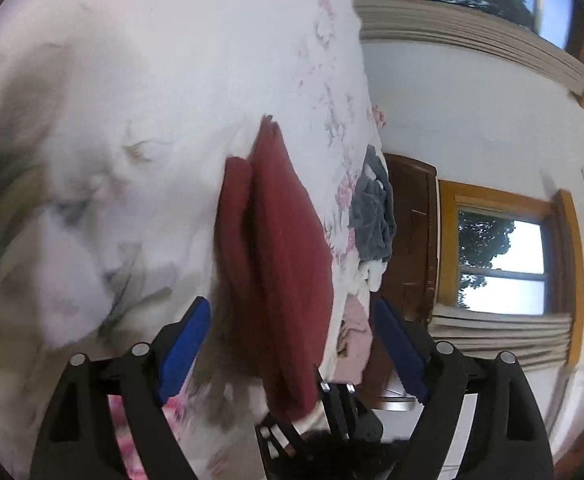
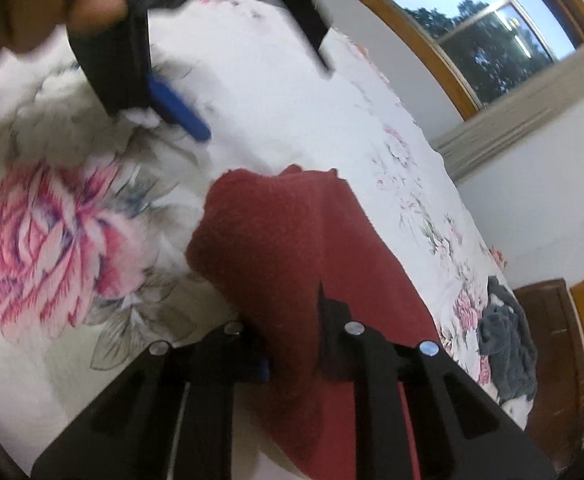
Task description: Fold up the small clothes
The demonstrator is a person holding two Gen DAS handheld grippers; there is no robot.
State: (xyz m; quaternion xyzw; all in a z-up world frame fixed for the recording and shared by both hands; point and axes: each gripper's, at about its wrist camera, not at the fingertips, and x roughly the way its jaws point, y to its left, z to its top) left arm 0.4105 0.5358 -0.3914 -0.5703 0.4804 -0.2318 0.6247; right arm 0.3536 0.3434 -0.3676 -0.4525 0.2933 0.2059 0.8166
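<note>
Red cloth [image 2: 292,264] bunches between the right gripper [image 2: 292,344] jaws, pinched there above the bed [image 2: 311,120]. Spread wide, the left gripper [image 1: 292,344] holds nothing (blue pads [image 1: 184,352] bare), so the hanging half could sag unevenly, skewing the fold.

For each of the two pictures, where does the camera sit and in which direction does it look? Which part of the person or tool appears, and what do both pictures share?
Left wrist: sits on the left gripper, looks along its open blue fingers over the floral bedsheet toward the windows; the view is rolled sideways.
Right wrist: sits on the right gripper, shut on the red cloth; the left gripper and a blurred hand show at the top.
Shared: red cloth, bedsheet, grey clothes pile, windows.
</note>
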